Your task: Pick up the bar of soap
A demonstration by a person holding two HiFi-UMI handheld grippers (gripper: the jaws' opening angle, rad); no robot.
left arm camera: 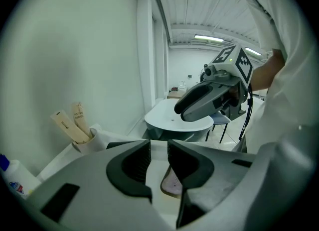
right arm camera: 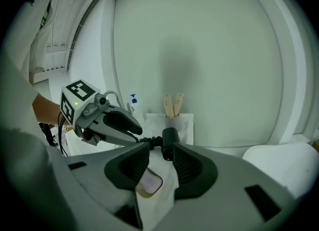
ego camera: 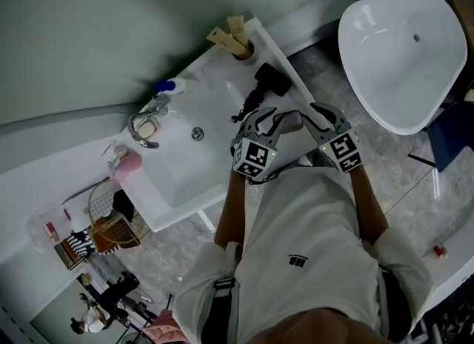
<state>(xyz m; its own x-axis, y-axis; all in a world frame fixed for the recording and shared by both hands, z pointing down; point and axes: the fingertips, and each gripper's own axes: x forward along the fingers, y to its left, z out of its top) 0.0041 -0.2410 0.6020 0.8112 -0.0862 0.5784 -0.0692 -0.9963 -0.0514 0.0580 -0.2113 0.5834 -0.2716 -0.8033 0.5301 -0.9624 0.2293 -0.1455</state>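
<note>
Left gripper (left arm camera: 158,161) and right gripper (right arm camera: 161,164) both hover empty, jaws narrowly apart, over the soap (right arm camera: 148,181). It looks slick, so an off-centre pinch could squirt it off the counter (ego camera: 219,87) corner.

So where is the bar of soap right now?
In the head view, the bar of soap lies on the counter right of the sink basin, between the left tongs and right tongs, near the black hair dryer.
</note>
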